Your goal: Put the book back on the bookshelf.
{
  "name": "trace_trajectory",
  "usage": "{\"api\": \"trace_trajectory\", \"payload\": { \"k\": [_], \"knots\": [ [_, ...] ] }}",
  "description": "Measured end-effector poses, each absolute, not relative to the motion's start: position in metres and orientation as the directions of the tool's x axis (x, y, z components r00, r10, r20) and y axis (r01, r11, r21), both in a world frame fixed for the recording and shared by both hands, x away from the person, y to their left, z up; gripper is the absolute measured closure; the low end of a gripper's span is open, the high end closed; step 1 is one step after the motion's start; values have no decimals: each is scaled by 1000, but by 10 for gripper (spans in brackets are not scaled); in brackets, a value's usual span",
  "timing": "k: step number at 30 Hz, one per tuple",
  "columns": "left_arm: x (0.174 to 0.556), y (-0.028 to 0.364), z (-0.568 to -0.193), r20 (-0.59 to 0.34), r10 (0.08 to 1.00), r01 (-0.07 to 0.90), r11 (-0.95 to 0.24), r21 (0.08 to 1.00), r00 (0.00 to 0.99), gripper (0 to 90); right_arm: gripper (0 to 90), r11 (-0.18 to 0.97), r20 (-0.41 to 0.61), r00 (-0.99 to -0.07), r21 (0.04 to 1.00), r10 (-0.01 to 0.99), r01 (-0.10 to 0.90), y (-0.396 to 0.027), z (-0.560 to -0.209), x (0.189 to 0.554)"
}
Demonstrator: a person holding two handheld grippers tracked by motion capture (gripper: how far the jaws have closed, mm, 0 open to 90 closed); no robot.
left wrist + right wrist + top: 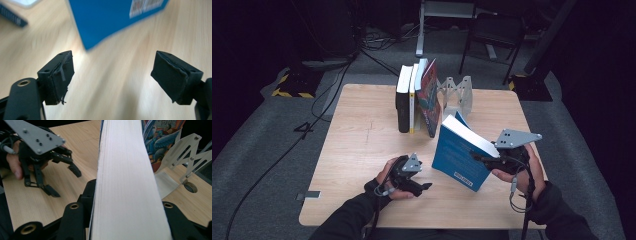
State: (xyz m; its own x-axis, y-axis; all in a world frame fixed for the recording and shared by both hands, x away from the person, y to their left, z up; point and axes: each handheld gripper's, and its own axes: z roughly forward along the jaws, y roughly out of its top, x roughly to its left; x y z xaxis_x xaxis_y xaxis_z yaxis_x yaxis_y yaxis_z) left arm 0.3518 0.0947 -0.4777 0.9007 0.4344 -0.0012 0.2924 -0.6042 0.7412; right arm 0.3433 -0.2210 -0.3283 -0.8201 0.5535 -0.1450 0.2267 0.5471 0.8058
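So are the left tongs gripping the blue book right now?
No: in the left gripper view the left tongs stand open with only bare table between them, and the blue book lies beyond their tips.

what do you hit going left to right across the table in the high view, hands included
left tongs → blue book held tilted in the right tongs; farther back, row of upright books → folding metal bookend.
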Motion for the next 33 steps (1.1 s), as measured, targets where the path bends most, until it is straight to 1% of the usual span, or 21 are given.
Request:
{"api": "trace_trajectory", "payload": {
  "k": [1,4,6,8,10,13,15,19,22,26,33],
  "knots": [
    [348,101,-480,5,444,300,-614,730,896,184,579,548,-144,-820,804,554,229,-221,-328,344],
    [343,115,-487,75,457,293,-678,674,886,185,535,555,-151,-813,797,563,237,-220,-328,346],
    [345,125,-493,48,491,340,-667,664,870,186,506,556,-143,-813,793,564,247,-220,-328,347],
    [346,130,-498,17,504,373,-661,652,864,185,501,547,-120,-819,796,562,259,-221,-328,349],
    [346,132,-500,-12,517,396,-641,658,856,183,511,542,-117,-819,800,562,258,-222,-328,350],
    [344,134,-503,-14,528,393,-615,684,849,178,569,538,-122,-809,802,575,262,-222,-328,350],
    [343,134,-504,-15,533,394,-605,692,846,175,582,534,-116,-813,805,570,260,-224,-329,351],
    [340,135,-504,-14,555,408,-594,693,832,174,591,530,-108,-824,810,556,251,-226,-329,352],
    [337,137,-504,-13,566,416,-591,691,825,174,596,530,-95,-825,805,557,266,-228,-327,354],
    [335,139,-504,-15,573,422,-586,692,819,174,599,499,-67,-810,816,583,292,-232,-326,363],
    [335,139,-504,-15,572,422,-586,692,820,174,602,492,-57,-789,808,612,323,-233,-318,375]
  ]
}}
